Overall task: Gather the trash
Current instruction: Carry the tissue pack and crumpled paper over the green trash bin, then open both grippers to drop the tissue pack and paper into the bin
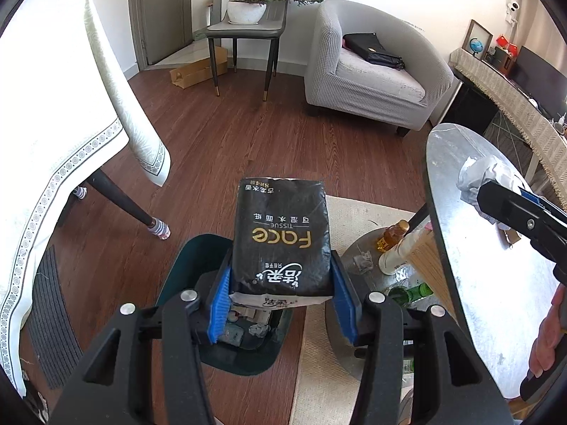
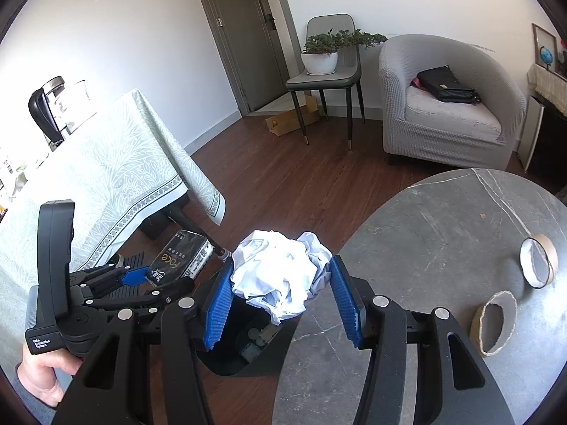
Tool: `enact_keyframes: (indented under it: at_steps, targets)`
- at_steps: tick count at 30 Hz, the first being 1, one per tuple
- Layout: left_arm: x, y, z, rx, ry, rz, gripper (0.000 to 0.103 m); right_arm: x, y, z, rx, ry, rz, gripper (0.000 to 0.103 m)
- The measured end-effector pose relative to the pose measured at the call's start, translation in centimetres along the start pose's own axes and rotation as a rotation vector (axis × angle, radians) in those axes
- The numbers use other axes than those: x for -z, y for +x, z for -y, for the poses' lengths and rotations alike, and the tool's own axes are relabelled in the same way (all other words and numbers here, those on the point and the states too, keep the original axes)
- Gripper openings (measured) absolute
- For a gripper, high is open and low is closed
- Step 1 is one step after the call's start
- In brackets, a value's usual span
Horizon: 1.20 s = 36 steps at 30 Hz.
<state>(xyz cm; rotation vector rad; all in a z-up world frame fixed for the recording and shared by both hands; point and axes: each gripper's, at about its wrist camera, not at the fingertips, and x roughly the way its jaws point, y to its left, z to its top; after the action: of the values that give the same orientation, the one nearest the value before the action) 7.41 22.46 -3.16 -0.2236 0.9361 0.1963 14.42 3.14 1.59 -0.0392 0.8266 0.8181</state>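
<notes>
In the left wrist view my left gripper (image 1: pixel 281 276) is shut on a black tissue pack (image 1: pixel 283 237) with gold "Face" lettering, its blue pads pressing both sides. The pack hangs over a dark trash bin (image 1: pixel 184 258) on the floor that holds several scraps. My right gripper (image 2: pixel 281 272) is shut on a crumpled white paper wad (image 2: pixel 276 276), held above the same bin (image 2: pixel 248 364) beside the table edge. Each gripper shows in the other's view: the right gripper (image 1: pixel 496 194) with the wad (image 1: pixel 478 173), and the left gripper (image 2: pixel 141 278) with the pack (image 2: pixel 180 260).
A round grey stone table (image 2: pixel 443 230) carries two cardboard tape rings (image 2: pixel 538 260). Bottles (image 1: pixel 393 237) stand on its lower shelf. A cloth-covered dining table (image 2: pixel 106 177) is on the left. A grey armchair (image 1: pixel 372 67) and a chair with a plant (image 1: pixel 248 10) stand beyond open wood floor.
</notes>
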Motion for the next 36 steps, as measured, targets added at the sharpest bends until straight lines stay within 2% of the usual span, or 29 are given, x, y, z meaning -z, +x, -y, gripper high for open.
enact_keyframes:
  at_steps: [8,13,23,31,36]
  targets:
    - [1.1,2.3,-4.1,-0.002,-0.051,-0.043,0.054,0.2,3.0,-3.3,-0.033,-0.050,-0.043,0.054]
    - [2.3,4.1,-6.7,-0.029,-0.074,-0.079,0.054,0.2,4.9,-4.7,-0.053,-0.052,-0.064,0.054]
    - [4.0,6.7,-9.9,-0.045,-0.112,-0.157,0.054,0.9,8.8,-7.3,-0.067,-0.072,-0.120,0.054]
    - [4.4,6.7,-11.2,-0.043,-0.123,-0.153,0.051,1.7,11.4,-8.6,-0.066,-0.091,-0.164,0.054]
    - [4.2,5.7,-11.7,-0.040,-0.132,-0.133,0.044,2.3,13.0,-9.1,-0.061,-0.091,-0.188,0.054]
